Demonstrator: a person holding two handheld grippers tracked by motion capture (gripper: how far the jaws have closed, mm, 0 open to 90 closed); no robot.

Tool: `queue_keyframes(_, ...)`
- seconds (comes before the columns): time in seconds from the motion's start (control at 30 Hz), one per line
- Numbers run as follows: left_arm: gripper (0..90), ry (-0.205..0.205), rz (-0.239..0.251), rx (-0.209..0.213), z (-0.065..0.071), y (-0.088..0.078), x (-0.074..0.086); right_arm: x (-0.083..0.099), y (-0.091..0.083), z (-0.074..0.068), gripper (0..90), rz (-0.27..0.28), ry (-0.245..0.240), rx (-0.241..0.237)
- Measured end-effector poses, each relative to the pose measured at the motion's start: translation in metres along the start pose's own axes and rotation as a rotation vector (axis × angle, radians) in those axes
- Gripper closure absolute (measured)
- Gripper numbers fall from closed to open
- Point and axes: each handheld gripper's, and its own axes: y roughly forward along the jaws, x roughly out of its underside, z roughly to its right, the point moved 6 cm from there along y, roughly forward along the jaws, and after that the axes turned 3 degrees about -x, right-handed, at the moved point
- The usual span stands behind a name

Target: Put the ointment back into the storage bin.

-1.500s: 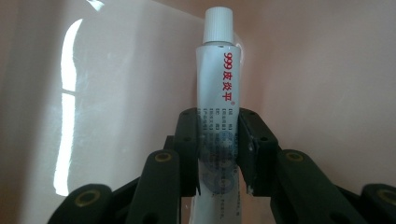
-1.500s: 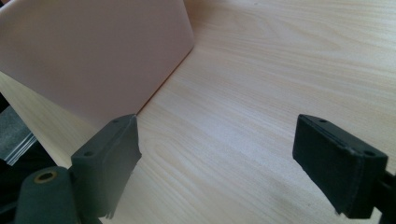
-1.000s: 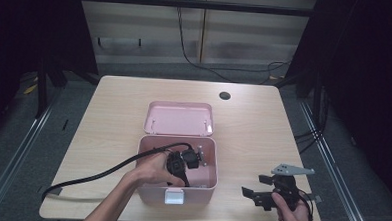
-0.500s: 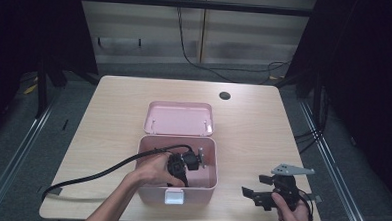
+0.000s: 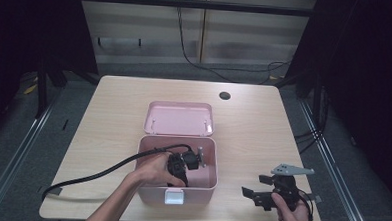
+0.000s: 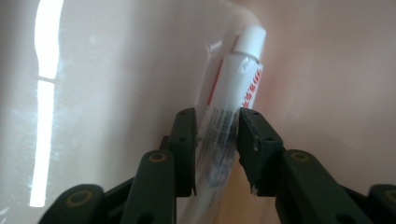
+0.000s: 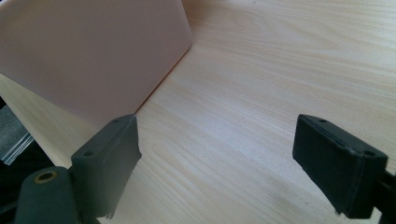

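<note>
Left gripper (image 5: 184, 162), high view: lowered into the open pink plastic box (image 5: 208, 183) on the pale wooden bench (image 5: 113, 117); right gripper (image 5: 268, 191) idles beside it. Left gripper view: jaws straddle a white tube (image 6: 233, 107) against the wall, seemingly gripping it. Right gripper view: jaws wide, empty.

1. Left tongs (image 6: 215, 140): two matte black jaws, each a flat rectangular pad on a linked arm; brass-coloured pivot pins and small dark screws.
2. Left tongs' cable (image 5: 101, 173): thick, black, trailing from the body.
3. Right tongs (image 7: 217, 168): black block-shaped pads with small recessed screw holes; one brass-ringed pivot.
4. Grey three-cornered plate (image 5: 292, 170): pale, flat, atop the right tongs.
5. Forearms: bare, no sleeves.
</note>
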Motion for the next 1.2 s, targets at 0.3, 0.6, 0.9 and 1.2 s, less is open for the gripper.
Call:
queue_keyframes(0.3, 54.9, -0.028, 0.035, -0.048, -0.002, -0.007, -0.002, 0.0, 0.0, 0.0, 14.1, -0.001, 0.001, -0.002)
queue_keyframes(0.6, 50.5, -0.037, 0.114, -0.069, 0.001, -0.025, -0.005, 0.0, 0.0, -0.001, 14.2, -0.001, 0.001, -0.002)
queue_keyframes(0.9, 51.1, -0.049, 0.19, -0.093, 0.007, -0.047, -0.003, 0.0, -0.001, -0.001, 14.2, 0.003, 0.004, -0.004)
queue_keyframes(1.2, 51.8, -0.022, 0.245, -0.134, 0.016, -0.063, -0.001, 0.0, 0.0, -0.001, 14.2, 0.001, 0.003, -0.004)
